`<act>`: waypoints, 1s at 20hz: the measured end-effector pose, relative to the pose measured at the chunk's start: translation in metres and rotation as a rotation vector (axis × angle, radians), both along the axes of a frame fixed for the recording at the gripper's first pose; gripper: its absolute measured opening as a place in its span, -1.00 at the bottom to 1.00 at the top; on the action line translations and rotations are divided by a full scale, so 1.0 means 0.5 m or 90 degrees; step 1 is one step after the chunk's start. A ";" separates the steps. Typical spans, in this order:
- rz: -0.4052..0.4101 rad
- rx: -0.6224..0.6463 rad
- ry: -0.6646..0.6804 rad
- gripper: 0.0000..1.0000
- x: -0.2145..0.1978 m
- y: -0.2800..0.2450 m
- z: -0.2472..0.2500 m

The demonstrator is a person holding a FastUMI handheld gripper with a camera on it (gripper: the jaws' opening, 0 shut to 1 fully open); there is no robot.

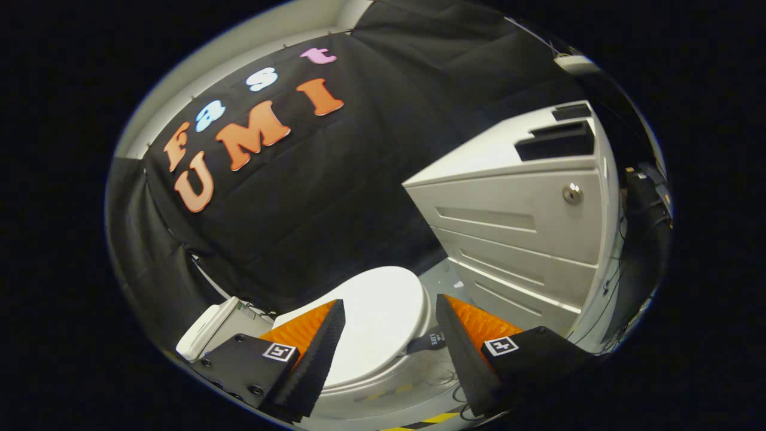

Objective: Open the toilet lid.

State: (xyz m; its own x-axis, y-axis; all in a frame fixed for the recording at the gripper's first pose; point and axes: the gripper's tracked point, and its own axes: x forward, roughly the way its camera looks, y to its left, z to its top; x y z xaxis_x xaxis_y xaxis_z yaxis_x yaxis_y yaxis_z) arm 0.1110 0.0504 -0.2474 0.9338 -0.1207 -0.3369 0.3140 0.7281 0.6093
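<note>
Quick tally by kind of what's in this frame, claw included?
Toilet, lid down: 1
Drawer cabinet: 1
Strap at the lid's edge: 1
Claw, fingers apart, lid between and beyond them: 1
Total: 4

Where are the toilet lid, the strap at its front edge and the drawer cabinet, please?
toilet lid (383, 317): gripper view, closed lid's top.
strap (432, 342): gripper view, its middle.
drawer cabinet (508, 209): gripper view, top drawer's front.

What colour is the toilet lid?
White, plain, seen best in the gripper view: the lid lies closed beyond the open gripper.
</note>
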 end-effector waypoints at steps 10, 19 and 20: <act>-0.116 0.293 0.014 0.94 0.008 -0.028 -0.138; -0.103 0.392 -0.018 0.65 0.060 -0.020 -0.174; -0.092 0.396 -0.016 0.61 0.067 -0.010 -0.177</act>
